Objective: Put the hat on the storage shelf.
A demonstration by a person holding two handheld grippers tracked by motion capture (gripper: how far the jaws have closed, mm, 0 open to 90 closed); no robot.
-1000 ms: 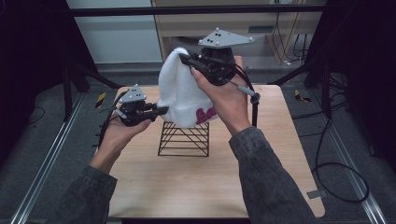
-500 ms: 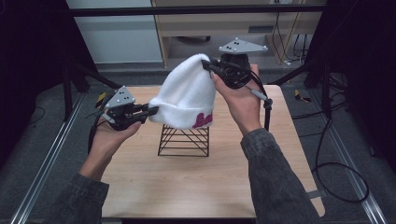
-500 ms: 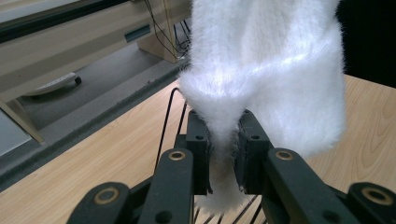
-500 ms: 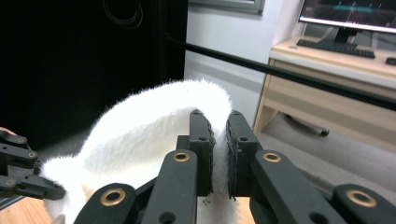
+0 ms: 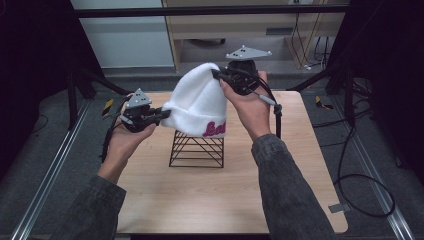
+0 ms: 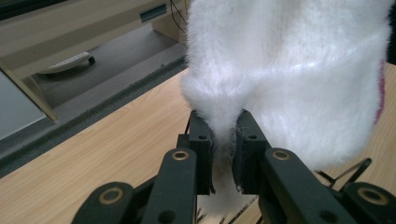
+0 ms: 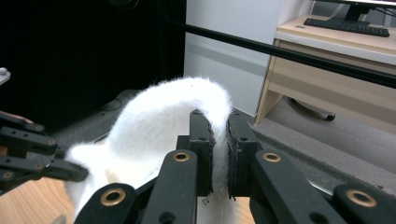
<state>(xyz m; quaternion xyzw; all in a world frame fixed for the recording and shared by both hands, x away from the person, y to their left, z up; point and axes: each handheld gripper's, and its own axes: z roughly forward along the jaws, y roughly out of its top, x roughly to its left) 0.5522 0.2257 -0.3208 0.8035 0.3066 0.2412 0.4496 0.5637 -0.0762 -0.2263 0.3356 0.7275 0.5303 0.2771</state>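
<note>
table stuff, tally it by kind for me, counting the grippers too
white fluffy hat: 1, held above the stand by both grippers
black wire stand: 1, standing on the table
grippers: 2, left gripper and right gripper, each shut on the hat
total: 4

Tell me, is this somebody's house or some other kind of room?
Probably a lab or office workroom, not a house. A desk with a keyboard stands behind the wooden table, loose cables trail over the grey floor, and a black metal frame surrounds the table.
</note>
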